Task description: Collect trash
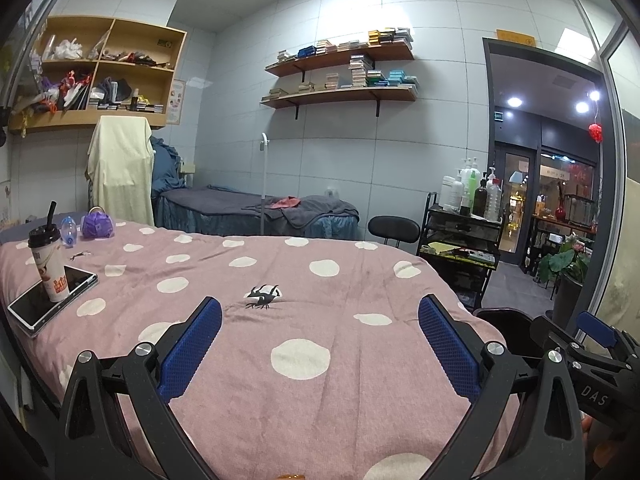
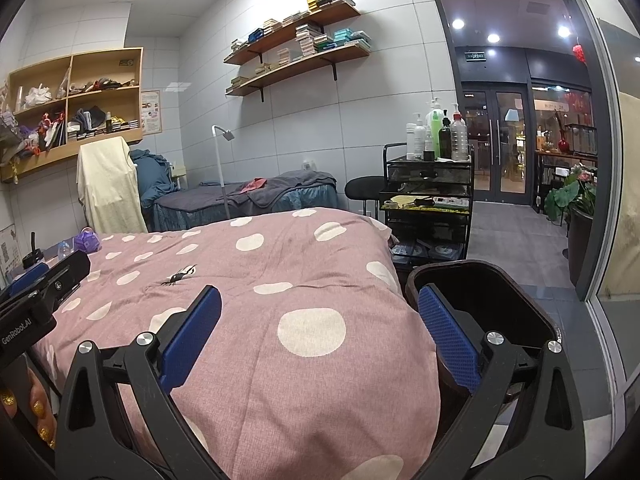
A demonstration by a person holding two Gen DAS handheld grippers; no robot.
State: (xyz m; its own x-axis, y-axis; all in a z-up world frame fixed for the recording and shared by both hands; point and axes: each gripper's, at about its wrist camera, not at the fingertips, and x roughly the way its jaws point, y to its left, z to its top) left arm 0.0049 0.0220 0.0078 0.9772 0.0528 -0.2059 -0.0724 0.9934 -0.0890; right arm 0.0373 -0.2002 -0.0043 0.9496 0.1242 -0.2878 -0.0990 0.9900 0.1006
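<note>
A pink bed cover with white dots [image 1: 320, 360] fills both views. On its far left stand a milk-tea cup with a black straw [image 1: 47, 264], a small clear bottle [image 1: 69, 232] and a crumpled purple bag [image 1: 98, 225]. A small black scrap [image 1: 262, 296] lies mid-bed, also in the right wrist view [image 2: 178, 276]. My left gripper [image 1: 320, 348] is open and empty above the cover. My right gripper [image 2: 320, 344] is open and empty at the bed's right edge, its right finger [image 2: 448, 340] over a dark bin [image 2: 500, 292].
The cup rests on a tablet [image 1: 52, 300]. A black trolley [image 2: 428, 200] with bottles and a black stool [image 2: 364, 188] stand right of the bed. A second bed [image 1: 256, 212] lies behind. An open doorway [image 2: 520, 120] is at right.
</note>
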